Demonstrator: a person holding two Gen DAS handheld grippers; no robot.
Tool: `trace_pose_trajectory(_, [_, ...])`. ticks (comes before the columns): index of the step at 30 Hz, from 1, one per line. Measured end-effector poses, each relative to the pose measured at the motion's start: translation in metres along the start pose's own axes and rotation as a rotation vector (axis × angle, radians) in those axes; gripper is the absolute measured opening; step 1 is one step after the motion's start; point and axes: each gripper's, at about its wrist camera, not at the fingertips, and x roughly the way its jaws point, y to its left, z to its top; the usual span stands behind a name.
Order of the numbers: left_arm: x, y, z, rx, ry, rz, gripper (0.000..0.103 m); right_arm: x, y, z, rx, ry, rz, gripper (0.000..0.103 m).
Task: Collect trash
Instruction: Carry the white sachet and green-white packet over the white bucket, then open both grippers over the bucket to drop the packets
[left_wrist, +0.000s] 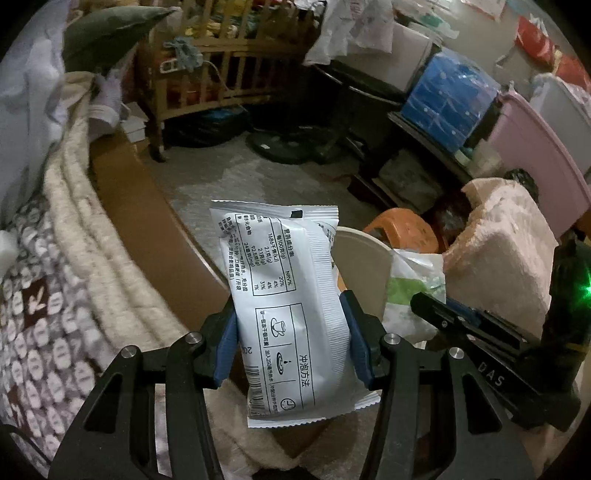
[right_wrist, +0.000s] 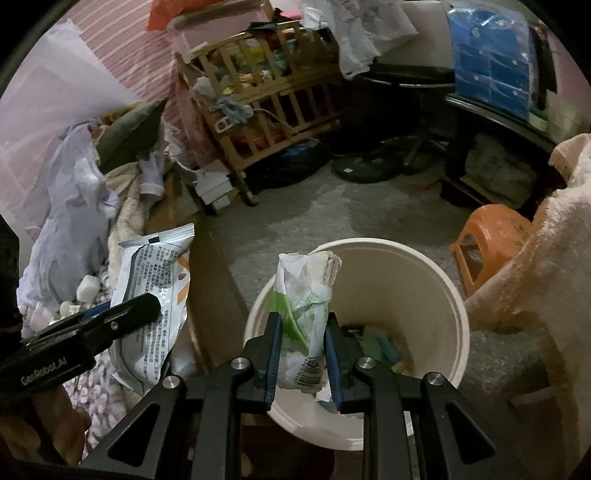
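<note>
My left gripper (left_wrist: 290, 328) is shut on a puffy white packet (left_wrist: 284, 295) with black printed text, held upright above the bed's edge. The same white packet (right_wrist: 151, 295) shows at the left of the right wrist view, with the left gripper (right_wrist: 122, 317) on it. My right gripper (right_wrist: 301, 354) is shut on a crumpled white and green wrapper (right_wrist: 303, 295). The wrapper hangs over the mouth of a cream round bin (right_wrist: 424, 280), which holds some scraps at the bottom. In the left wrist view the bin (left_wrist: 364, 266) sits just behind the packet, and the wrapper (left_wrist: 413, 284) and right gripper (left_wrist: 443, 314) are to its right.
A bed with a patterned quilt (left_wrist: 40, 314) and fluffy blanket (left_wrist: 110, 258) lies on the left. An orange stool (right_wrist: 487, 240) and a pink fluffy cover (left_wrist: 498, 240) are on the right. A wooden crib (right_wrist: 266, 110), a fan base (right_wrist: 365, 166) and stacked boxes stand behind.
</note>
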Motion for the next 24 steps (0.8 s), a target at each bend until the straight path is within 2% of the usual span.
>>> trace_pose_trajectory(8, [0.016, -0.015, 0.002, 0.022, 0.019, -0.02, 0.05, 0.006, -0.019, 0.001, 0.037, 0.009, -0.027, 0.021])
trace_pose_trajectory(14, [0.02, -0.02, 0.005, 0.029, 0.015, -0.073, 0.052, 0.009, -0.027, 0.002, 0.046, 0.011, -0.06, 0.021])
trace_pose_trajectory(15, [0.02, -0.02, 0.005, 0.031, 0.014, -0.081, 0.052, 0.009, -0.027, 0.003, 0.043, 0.013, -0.07, 0.024])
trace_pose_trajectory(16, [0.019, -0.021, 0.005, 0.036, 0.014, -0.085, 0.053, 0.009, -0.027, 0.004, 0.043, 0.011, -0.078, 0.035])
trace_pose_trajectory(17, [0.019, -0.021, 0.005, 0.039, 0.014, -0.085, 0.055, 0.008, -0.027, 0.003, 0.045, 0.004, -0.081, 0.04])
trace_pose_trajectory(18, [0.018, -0.021, 0.004, 0.042, 0.012, -0.085, 0.059, 0.007, -0.028, 0.003, 0.051, -0.005, -0.079, 0.042])
trace_pose_trajectory(24, [0.015, -0.014, 0.001, 0.033, 0.014, -0.07, 0.059, 0.009, -0.025, 0.002, 0.058, 0.013, -0.068, 0.042])
